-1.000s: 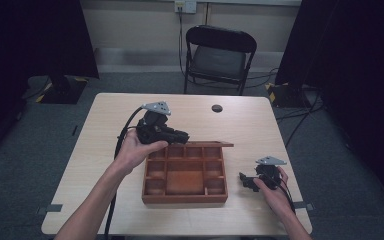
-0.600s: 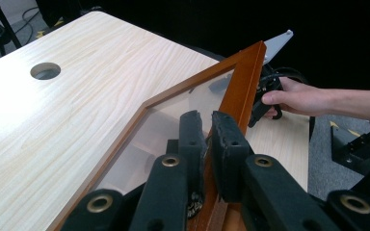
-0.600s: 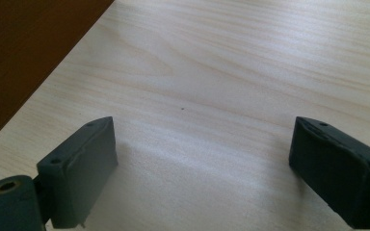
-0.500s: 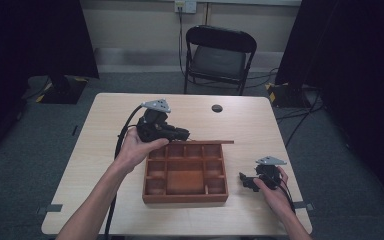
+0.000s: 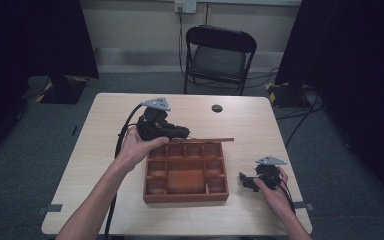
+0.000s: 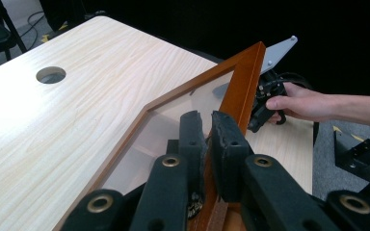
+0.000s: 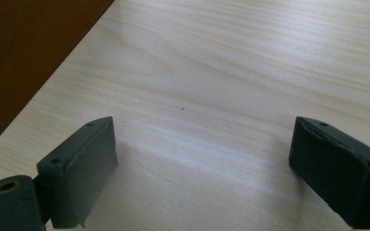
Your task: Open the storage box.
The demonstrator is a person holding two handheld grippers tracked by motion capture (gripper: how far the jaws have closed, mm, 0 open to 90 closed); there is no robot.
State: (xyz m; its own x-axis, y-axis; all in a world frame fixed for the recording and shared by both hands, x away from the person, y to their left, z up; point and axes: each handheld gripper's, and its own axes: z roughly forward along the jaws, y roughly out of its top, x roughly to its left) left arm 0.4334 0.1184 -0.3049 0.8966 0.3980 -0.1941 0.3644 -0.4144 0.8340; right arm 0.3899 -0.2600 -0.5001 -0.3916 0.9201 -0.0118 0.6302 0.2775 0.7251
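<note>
A brown wooden box [image 5: 186, 172] with several compartments stands on the table, nearer its front edge. Its hinged lid [image 5: 207, 140], a wooden frame [image 6: 244, 82] around a clear pane, is raised and looks edge-on from above. My left gripper [image 5: 181, 134] is shut on the lid's frame at the box's back left; in the left gripper view the pads [image 6: 226, 139] clamp the frame's edge between them [image 6: 204, 121]. My right gripper [image 5: 246, 180] rests on the table to the right of the box, open [image 7: 204, 129] over bare wood, with the box wall [image 7: 19, 48] to its left.
The light wooden table [image 5: 105, 150] has a round cable hole [image 5: 217, 108] near its far edge. A black folding chair [image 5: 220, 55] stands behind the table. Cables trail on the floor at the right, and dark curtains hang on both sides.
</note>
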